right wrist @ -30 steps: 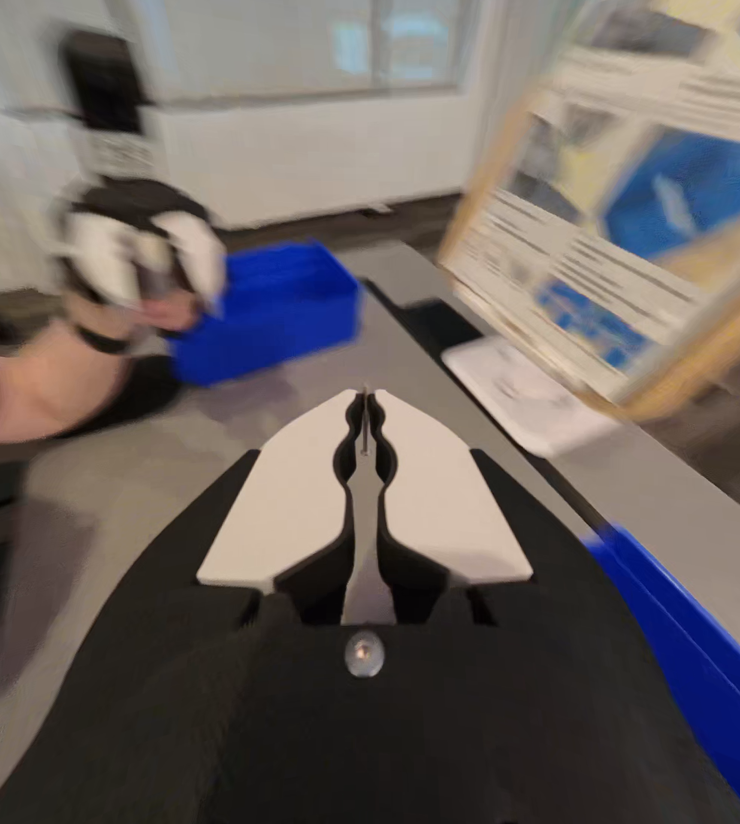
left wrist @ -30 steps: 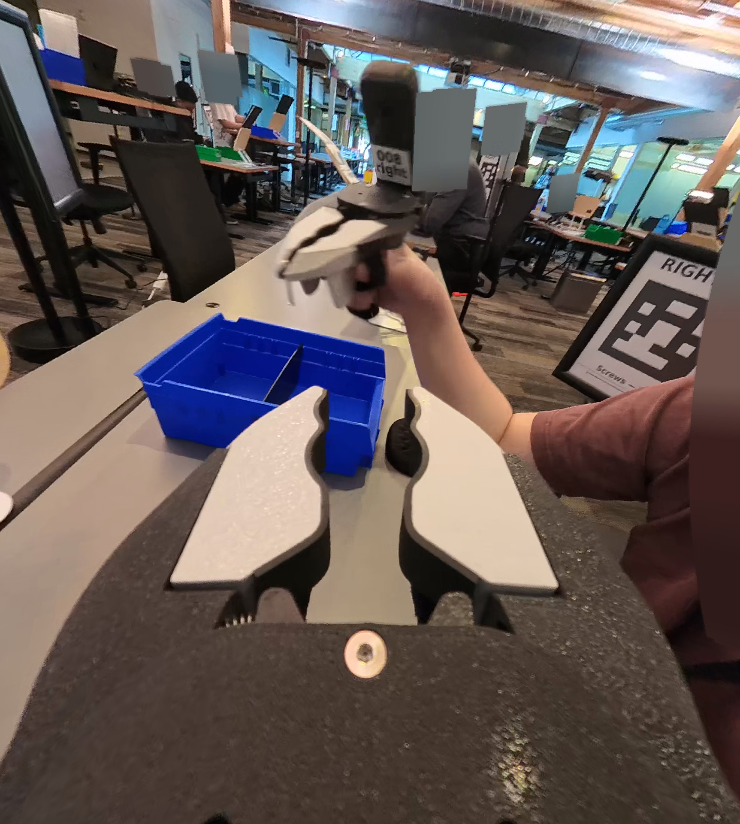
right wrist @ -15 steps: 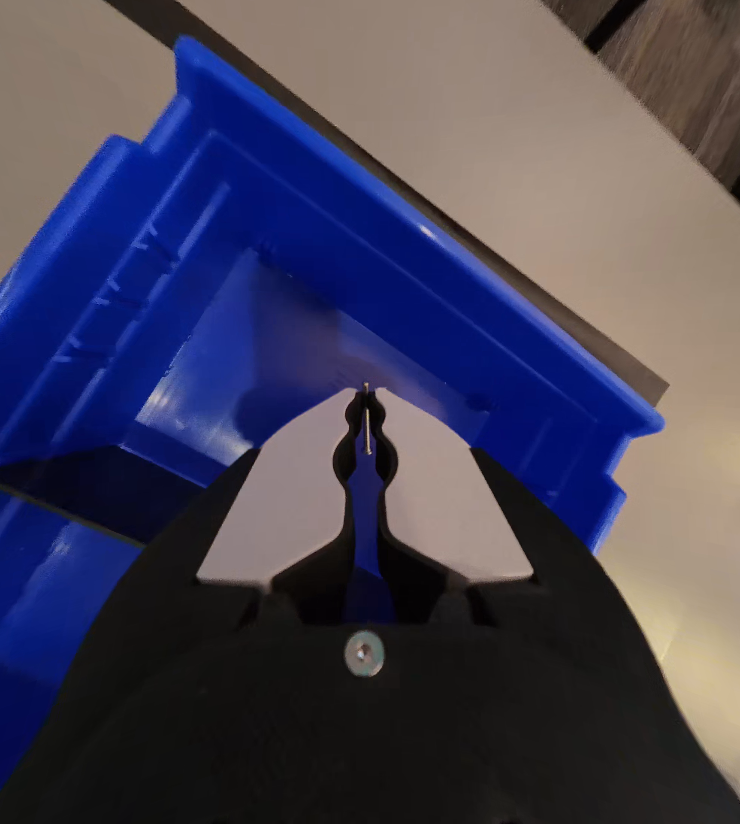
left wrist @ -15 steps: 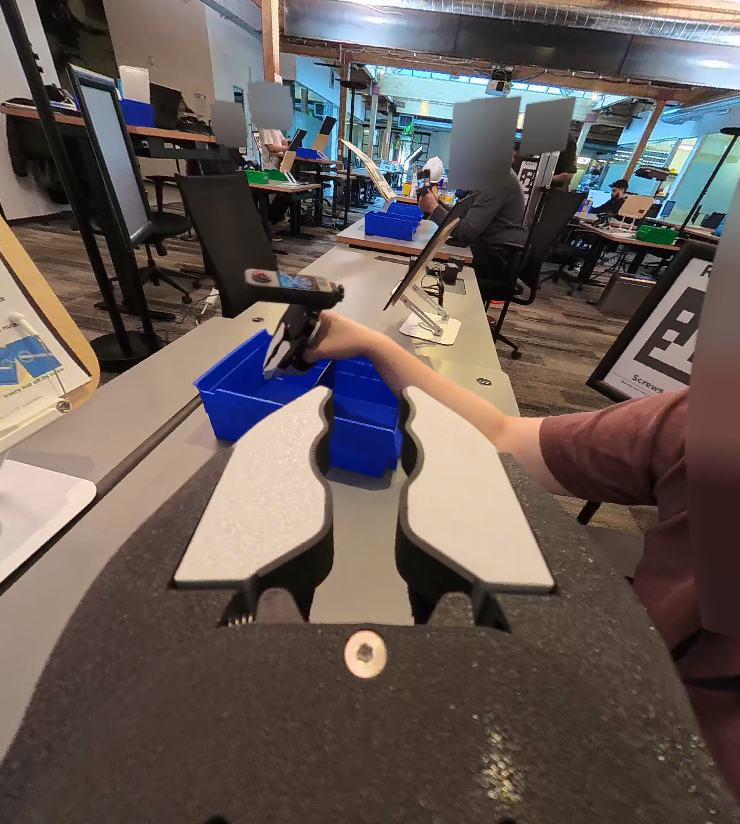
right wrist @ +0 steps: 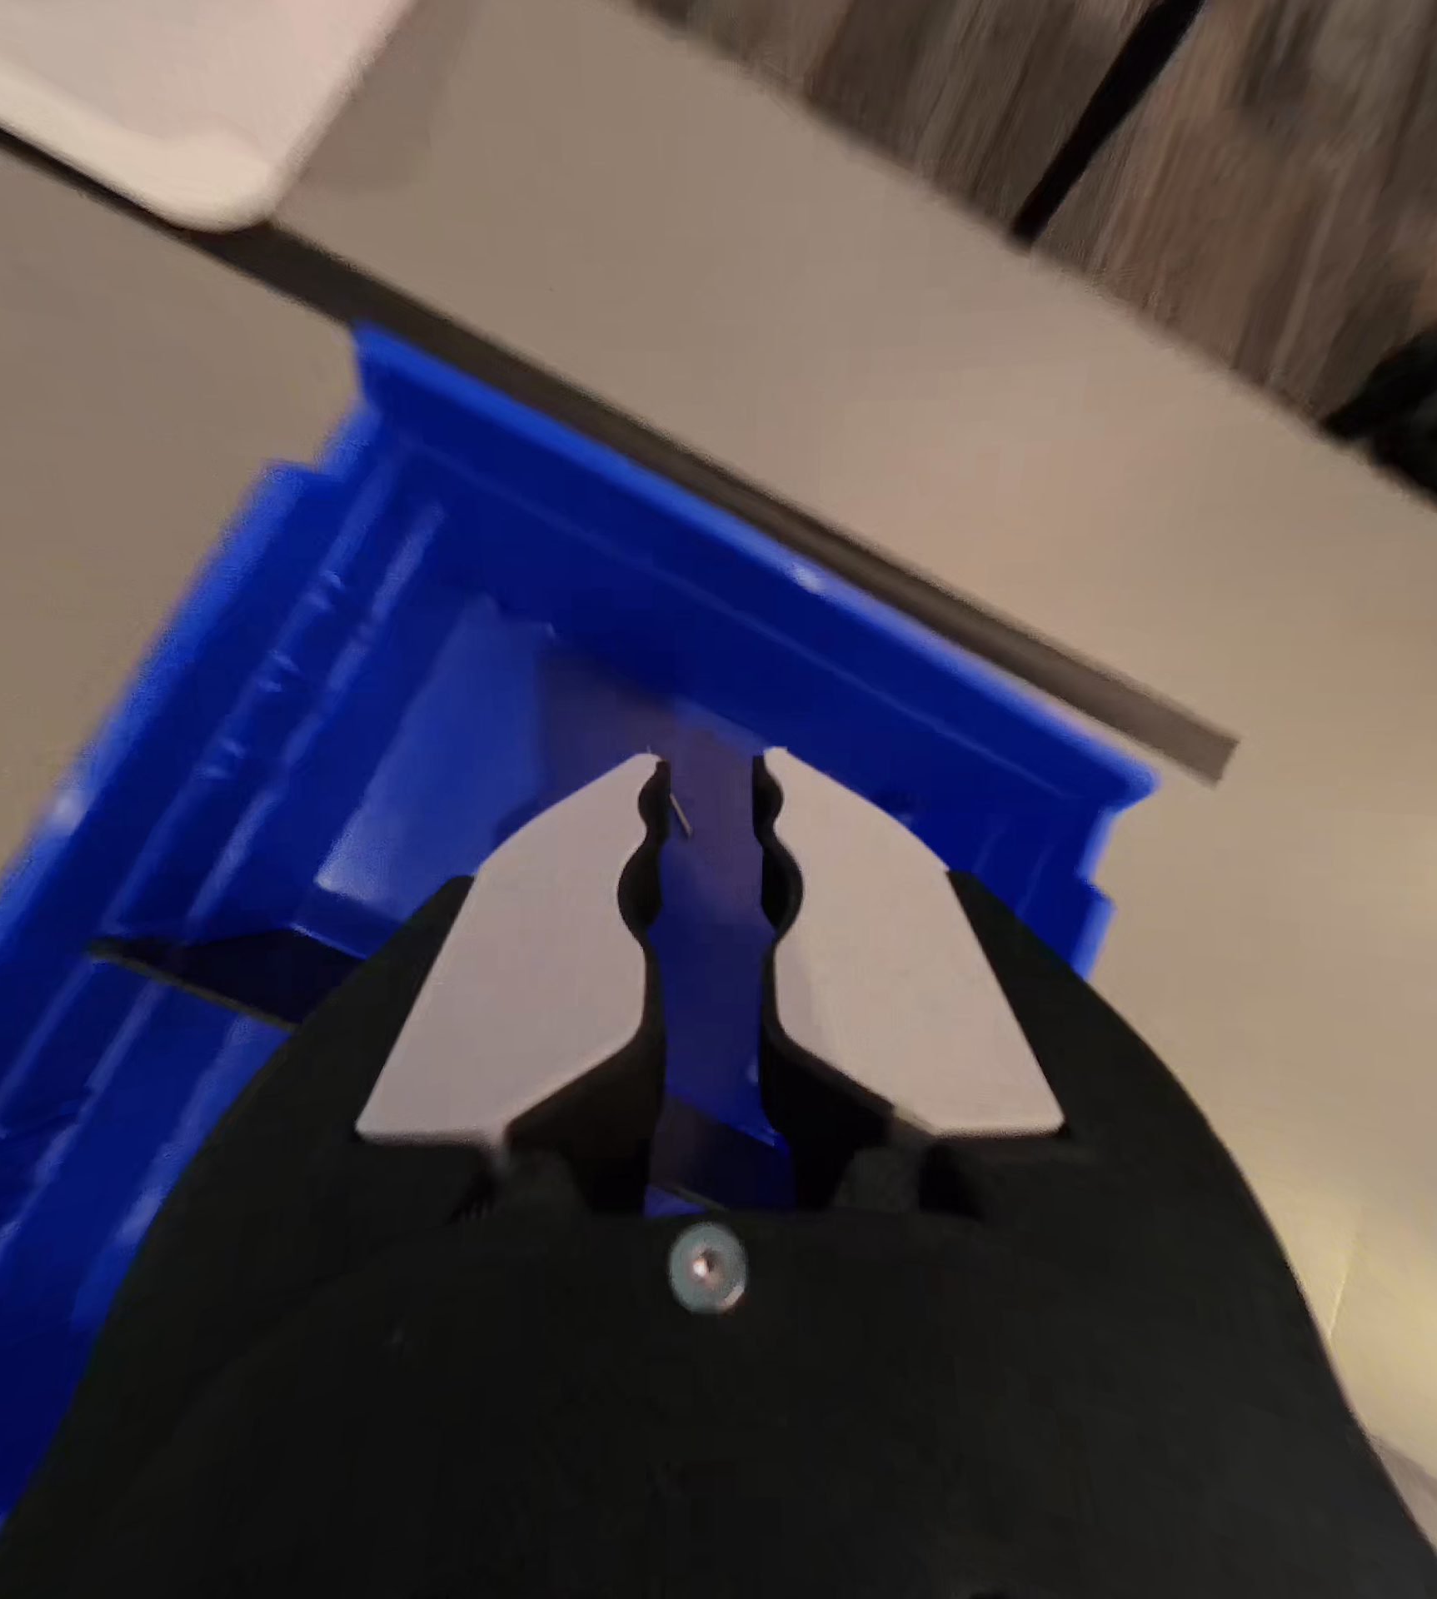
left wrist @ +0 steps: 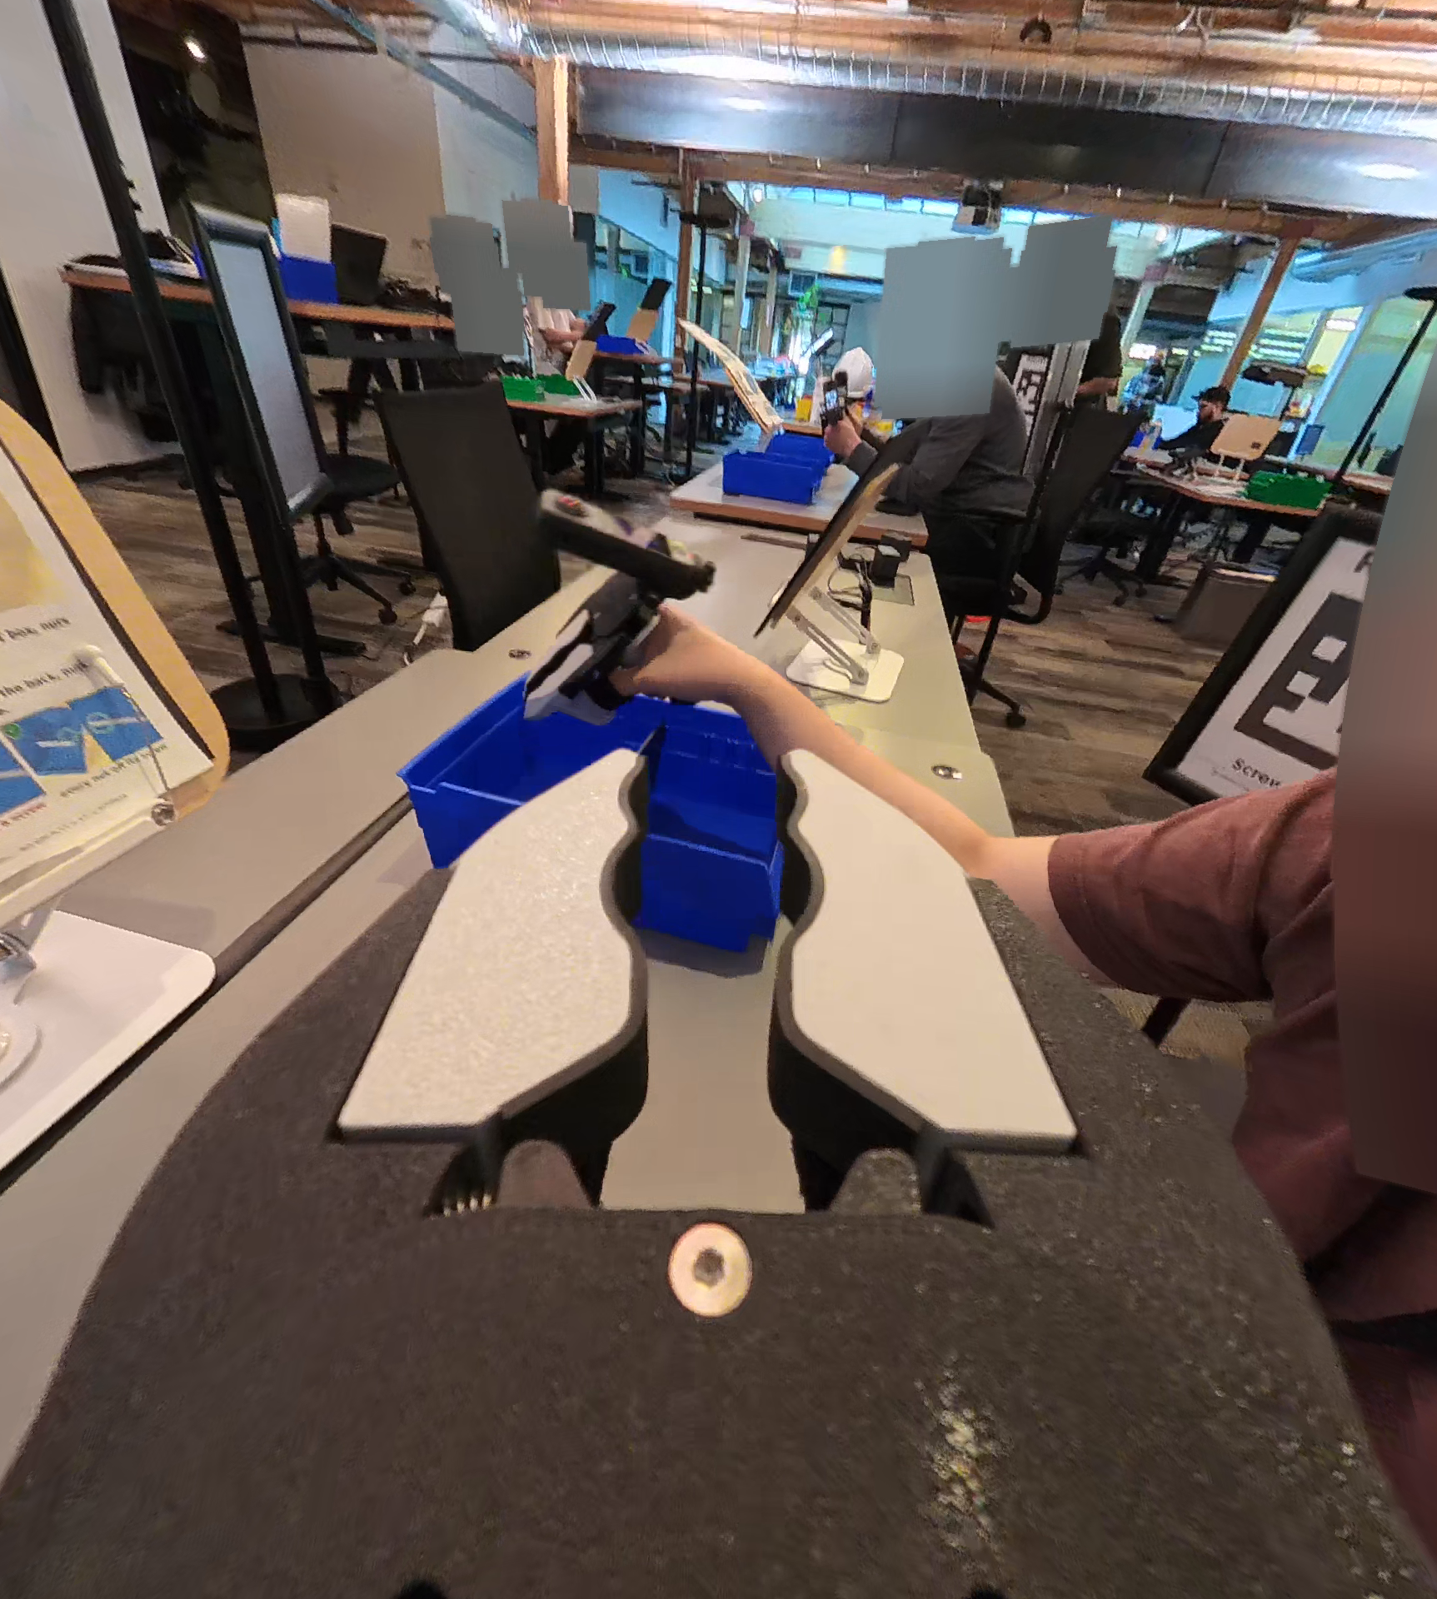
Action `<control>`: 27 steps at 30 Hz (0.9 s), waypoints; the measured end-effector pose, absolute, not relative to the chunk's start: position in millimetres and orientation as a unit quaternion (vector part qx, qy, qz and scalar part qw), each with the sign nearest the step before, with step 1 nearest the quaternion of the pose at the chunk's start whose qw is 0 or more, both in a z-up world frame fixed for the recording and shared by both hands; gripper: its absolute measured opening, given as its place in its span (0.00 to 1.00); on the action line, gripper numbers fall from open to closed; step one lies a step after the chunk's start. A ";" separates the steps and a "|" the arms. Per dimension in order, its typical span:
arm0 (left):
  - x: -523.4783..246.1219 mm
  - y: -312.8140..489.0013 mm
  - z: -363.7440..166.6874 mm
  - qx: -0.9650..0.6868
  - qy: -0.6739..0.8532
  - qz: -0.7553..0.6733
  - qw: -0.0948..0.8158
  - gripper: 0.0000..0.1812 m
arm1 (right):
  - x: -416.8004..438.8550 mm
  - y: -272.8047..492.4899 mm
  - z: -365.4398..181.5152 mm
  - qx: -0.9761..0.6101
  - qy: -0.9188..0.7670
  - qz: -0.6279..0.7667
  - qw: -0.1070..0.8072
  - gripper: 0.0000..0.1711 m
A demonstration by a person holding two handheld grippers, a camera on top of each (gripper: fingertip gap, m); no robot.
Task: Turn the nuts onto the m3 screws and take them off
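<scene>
In your left wrist view, the left gripper (left wrist: 706,852) hangs empty at centre frame, jaws parted, short of the blue bin (left wrist: 702,852); the right gripper (left wrist: 559,696) dips into it. In your right wrist view, jaws parted; the M3 screw (right wrist: 680,815) appears loose beside the left finger; light, slippery, so pinch its shank.

On the table (left wrist: 247,874), the divided bin (left wrist: 706,865) sits at twelve o'clock from the left gripper (left wrist: 708,831), just beyond its fingertips. The right gripper (left wrist: 576,683) hangs over the bin's far compartment, at eleven o'clock. An instruction sign on a stand (left wrist: 31,761) stands at nine o'clock. In the right wrist view, a screw (right wrist: 680,815) lies between the parted fingers (right wrist: 541,934), beside the left one, above the bin's floor (right wrist: 455,779).
</scene>
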State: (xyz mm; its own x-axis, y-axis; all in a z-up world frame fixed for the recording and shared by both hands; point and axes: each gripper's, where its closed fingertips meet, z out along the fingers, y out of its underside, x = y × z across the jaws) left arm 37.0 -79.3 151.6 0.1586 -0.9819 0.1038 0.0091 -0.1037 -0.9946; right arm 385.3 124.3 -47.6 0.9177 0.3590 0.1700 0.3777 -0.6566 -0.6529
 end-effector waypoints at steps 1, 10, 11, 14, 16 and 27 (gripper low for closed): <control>33.2 -82.8 157.1 -0.560 0.429 -0.483 0.519 0.15 | 378.2 123.1 -24.1 -0.892 -0.202 -0.007 0.405 0.11; -41.9 -103.3 159.0 -0.682 0.297 -0.290 0.602 0.16 | 248.1 50.3 141.2 -0.668 -0.307 0.114 0.668 0.26; -54.1 -117.1 156.0 -0.695 0.282 -0.266 0.606 0.16 | 239.3 46.7 142.8 -0.664 -0.318 0.109 0.668 0.28; -94.6 -169.0 144.0 -0.724 0.226 -0.196 0.622 0.16 | 220.4 41.2 147.4 -0.646 -0.329 0.106 0.680 0.32; -123.1 -206.4 130.9 -0.742 0.181 -0.153 0.627 0.17 | 208.8 37.7 143.1 -0.648 -0.343 0.116 0.670 0.32; -207.3 -359.3 66.0 -0.798 -0.005 -0.022 0.602 0.23 | 160.1 13.5 88.9 -0.701 -0.463 0.055 0.540 0.28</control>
State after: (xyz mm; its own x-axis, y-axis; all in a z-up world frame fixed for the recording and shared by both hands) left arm -207.3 -359.3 66.0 0.9990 -0.0184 0.0415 0.0348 -0.2745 -0.9609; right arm 160.1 13.5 88.9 0.5655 0.7080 0.4230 0.5892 0.0121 -0.8079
